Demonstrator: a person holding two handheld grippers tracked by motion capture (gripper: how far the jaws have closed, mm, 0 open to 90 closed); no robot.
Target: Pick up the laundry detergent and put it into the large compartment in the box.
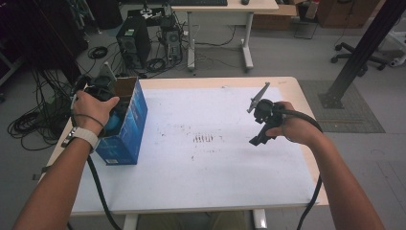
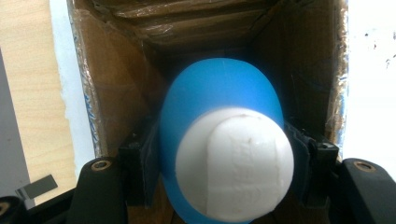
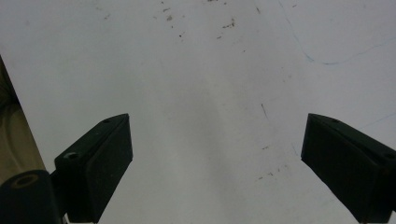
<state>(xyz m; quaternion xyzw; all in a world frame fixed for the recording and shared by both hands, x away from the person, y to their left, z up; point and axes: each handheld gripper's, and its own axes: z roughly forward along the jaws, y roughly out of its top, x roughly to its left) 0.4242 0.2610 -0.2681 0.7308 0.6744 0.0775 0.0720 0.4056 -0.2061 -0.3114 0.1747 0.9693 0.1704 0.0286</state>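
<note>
A blue box (image 1: 128,128) with a brown cardboard inside (image 2: 116,84) stands open-topped at the table's left edge. My left gripper (image 2: 224,154) reaches down into it, its pads pressed on both sides of a round blue object with a white end (image 2: 236,163). In the high view the person's left hand covers most of that gripper, and a bit of the blue object (image 1: 115,122) peeks out inside the box. My right gripper (image 1: 257,139) hovers over the right half of the white sheet (image 3: 201,70), jaws wide apart with nothing between them (image 3: 215,140).
The white sheet (image 1: 206,158) covers most of the wooden table, with dark smudges (image 1: 203,139) at its middle. Beyond the far edge are a computer tower (image 1: 134,40), floor cables (image 1: 33,127), a second desk (image 1: 225,9) and a black slanted post (image 1: 364,48).
</note>
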